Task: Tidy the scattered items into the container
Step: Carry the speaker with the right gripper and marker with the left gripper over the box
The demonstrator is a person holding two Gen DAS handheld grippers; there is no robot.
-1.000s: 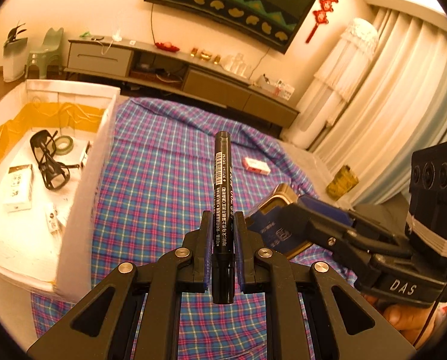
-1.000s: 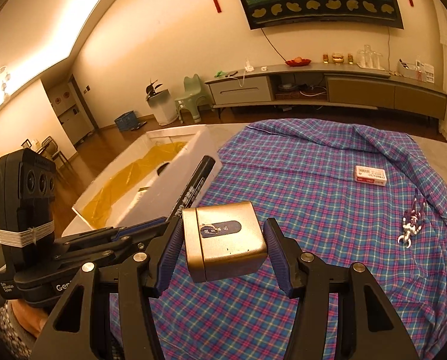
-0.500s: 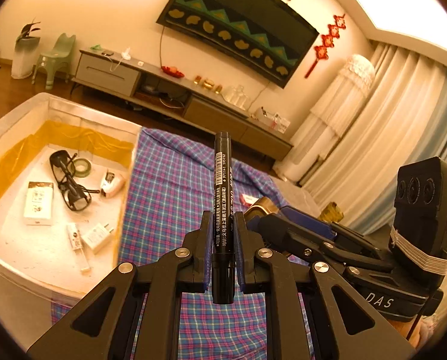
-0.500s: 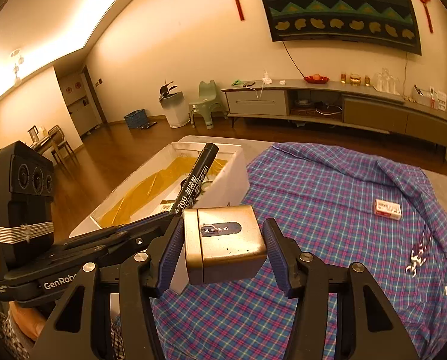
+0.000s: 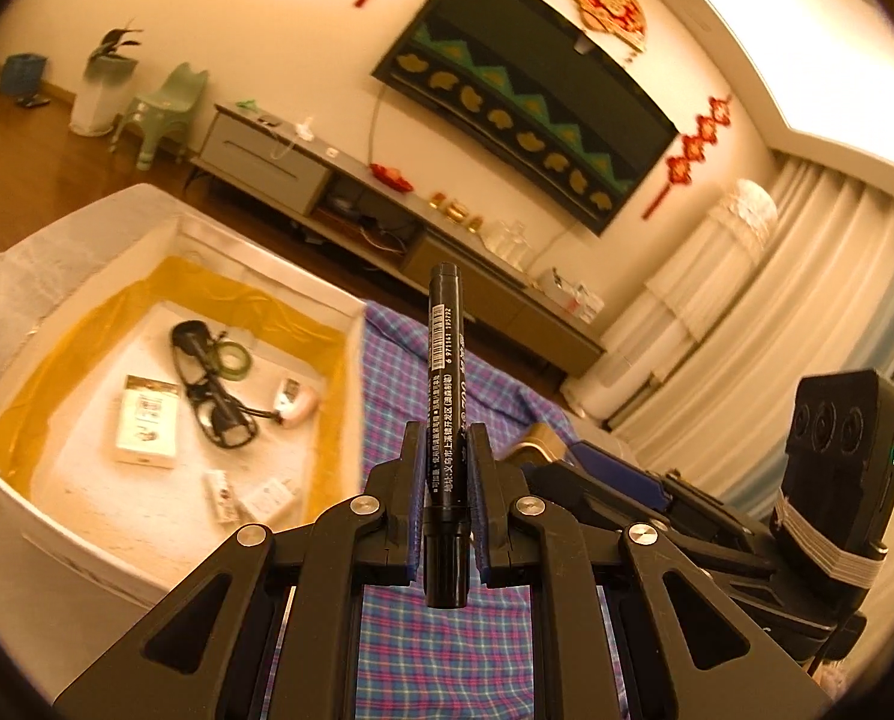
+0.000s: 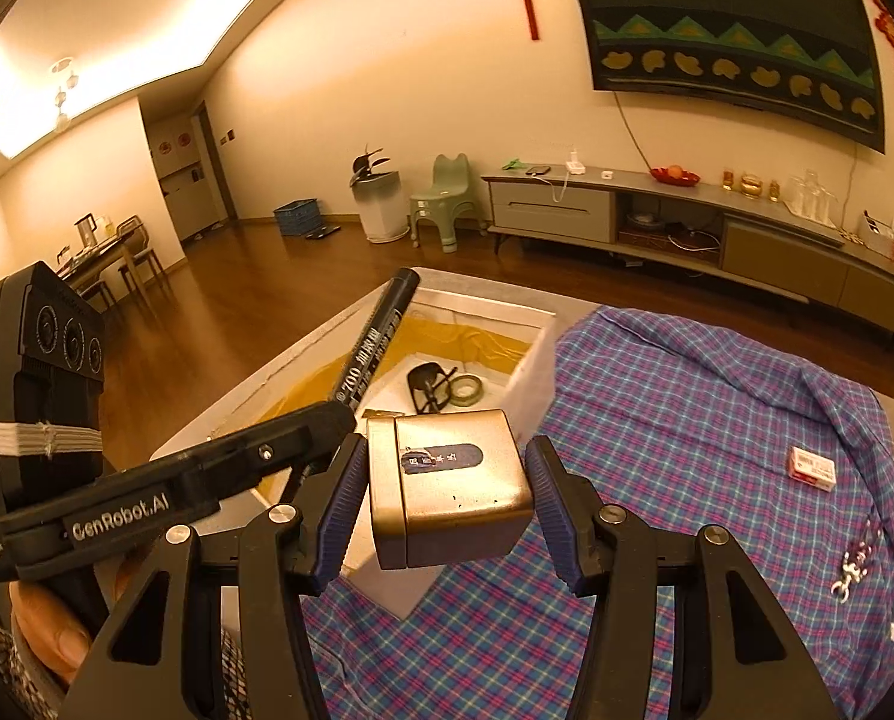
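Left gripper (image 5: pixel 445 516): jaws clamped on a black cylindrical marker pen (image 5: pixel 444 384), held aloft near the right wall of the white foam box with yellow lining (image 5: pixel 351 330). Right gripper (image 6: pixel 447 516): blue-padded jaws pressed against a gold rectangular metal tin (image 6: pixel 450 483), raised just short of the box's near corner. Step in hand, by judgement: carry to container. Next move calls for positioning both loads over the box interior, then parting the jaws. Remaining on the blue-and-pink plaid cloth (image 6: pixel 687 420), right edge: small red-and-white carton (image 6: pixel 812 465); keychain (image 6: pixel 855 564).
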